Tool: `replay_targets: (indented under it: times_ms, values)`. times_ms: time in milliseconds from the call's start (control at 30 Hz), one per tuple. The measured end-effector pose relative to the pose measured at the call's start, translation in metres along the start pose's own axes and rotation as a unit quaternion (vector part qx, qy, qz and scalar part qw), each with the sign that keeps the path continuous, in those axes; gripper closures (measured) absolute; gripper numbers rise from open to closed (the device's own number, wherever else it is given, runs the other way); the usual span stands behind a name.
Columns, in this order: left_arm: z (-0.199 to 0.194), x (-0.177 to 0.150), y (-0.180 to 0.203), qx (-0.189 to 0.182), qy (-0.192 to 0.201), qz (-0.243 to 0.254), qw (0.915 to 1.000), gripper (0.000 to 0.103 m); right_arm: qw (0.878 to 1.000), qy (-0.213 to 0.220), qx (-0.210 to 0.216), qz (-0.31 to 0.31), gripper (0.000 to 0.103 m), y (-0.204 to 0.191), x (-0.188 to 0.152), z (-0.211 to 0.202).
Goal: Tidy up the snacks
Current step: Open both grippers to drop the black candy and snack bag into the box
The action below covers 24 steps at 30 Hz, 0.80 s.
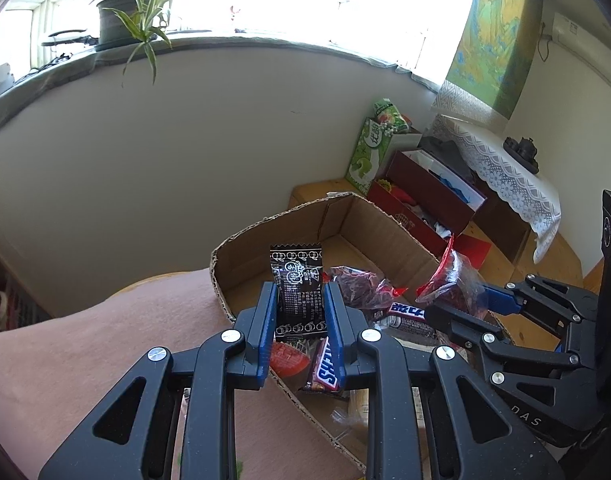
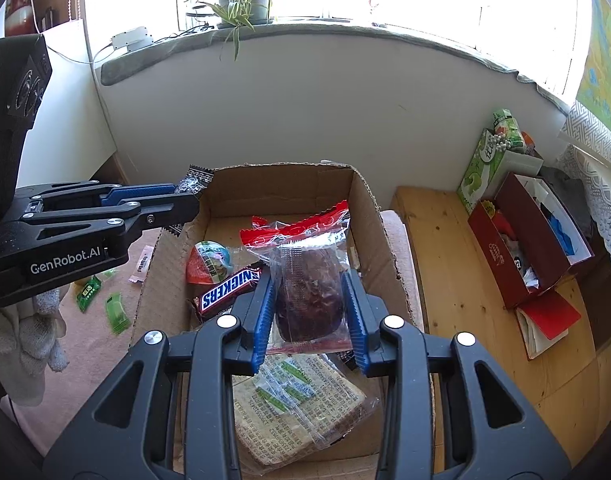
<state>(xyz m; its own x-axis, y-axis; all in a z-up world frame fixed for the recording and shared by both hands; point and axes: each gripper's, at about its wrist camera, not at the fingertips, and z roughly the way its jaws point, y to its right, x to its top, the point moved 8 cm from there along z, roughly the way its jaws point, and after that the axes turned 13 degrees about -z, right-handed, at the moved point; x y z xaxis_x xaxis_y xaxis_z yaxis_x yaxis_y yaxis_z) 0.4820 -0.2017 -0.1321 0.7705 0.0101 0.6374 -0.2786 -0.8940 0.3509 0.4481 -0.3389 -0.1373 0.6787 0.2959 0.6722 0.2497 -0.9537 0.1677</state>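
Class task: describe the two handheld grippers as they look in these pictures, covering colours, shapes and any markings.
Both the left gripper and the right gripper are matte black frames with triangular cut-outs, silver round rivets and ribbed blue finger pads. The left gripper's side reads "GenRobot.AI" in white. A pale knit glove shows beneath it.

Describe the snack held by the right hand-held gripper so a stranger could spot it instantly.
Find the open cardboard box below the windowsill. Over its near end, the right hand-held gripper pinches a clear packet with a red top; unlike the Snickers bar beside it, it shows dark reddish-brown contents.
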Motion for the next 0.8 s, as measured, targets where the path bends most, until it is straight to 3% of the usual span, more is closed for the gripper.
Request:
replay_targets:
  times_ms: [233,600,800]
  values:
    - [0.001,0.002,0.003,0.004,0.001,-0.001,1.0,0.081,1.0,0.003,-0.001,0.0,0.068,0.001,-0.001,0.002]
    - [-0.005,0.002,0.004,0.004,0.003,0.0,1.0,0.08,1.0,0.013,-0.017,-0.004,0.038,0.001,0.0,-0.007]
    - [-0.014,0.002,0.005,0.005,0.009,0.0,0.9999,0.075,1.0,0.016,-0.023,-0.008,0.033,-0.002,0.001,-0.016]
